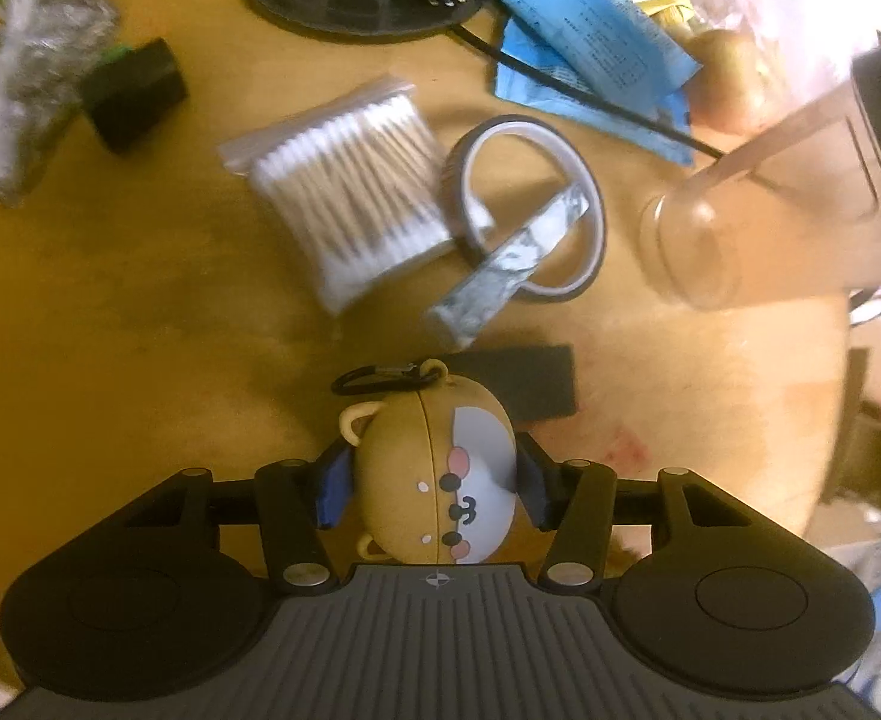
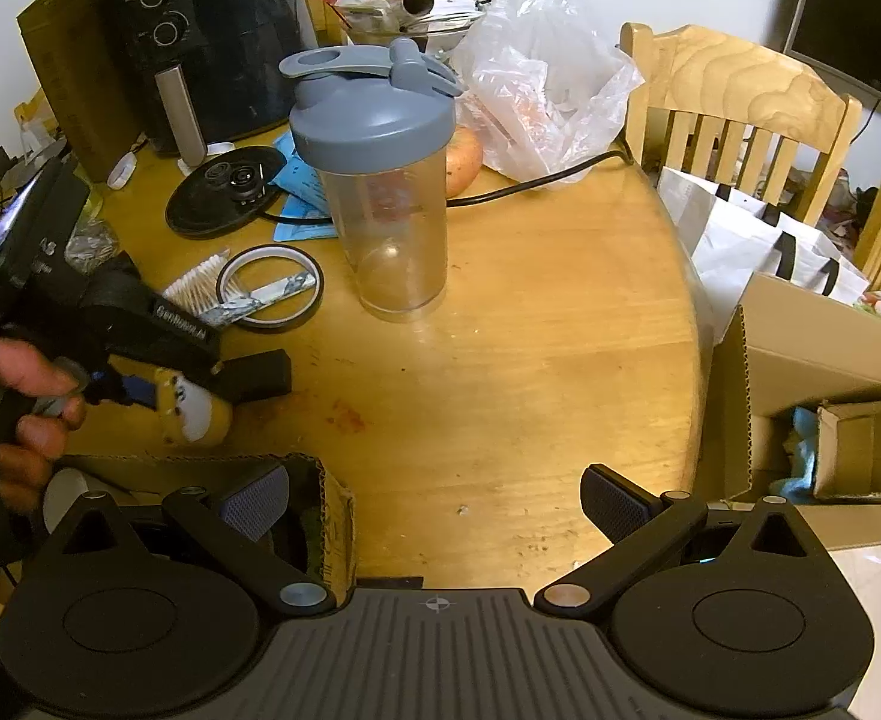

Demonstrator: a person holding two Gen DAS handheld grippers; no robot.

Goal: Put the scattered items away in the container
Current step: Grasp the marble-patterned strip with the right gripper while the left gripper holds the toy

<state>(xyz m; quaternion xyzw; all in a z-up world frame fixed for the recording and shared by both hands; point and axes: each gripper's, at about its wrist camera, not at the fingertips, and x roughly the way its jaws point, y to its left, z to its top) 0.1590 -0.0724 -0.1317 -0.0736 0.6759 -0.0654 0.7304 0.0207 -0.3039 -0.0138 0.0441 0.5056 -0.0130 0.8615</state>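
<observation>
My left gripper [image 1: 434,483] pinches the bear case [image 1: 440,468]; my right gripper [image 2: 434,507] hangs spread and holds nothing.

The bear case, tan with a grey face patch and a black clip at its top, sits between my 2 blue left pads just above the wooden table [image 1: 140,312], with the black block [image 1: 524,381] just beyond it. Past the block lie the silver tube [image 1: 500,264], resting across the tape ring [image 1: 590,192], and the bag of cotton swabs [image 1: 350,192] touching that ring. The clear shaker bottle [image 2: 389,180] stands upright, well apart from the block. The cardboard box [image 2: 326,510] sits near the case, at my right gripper's left finger.
</observation>
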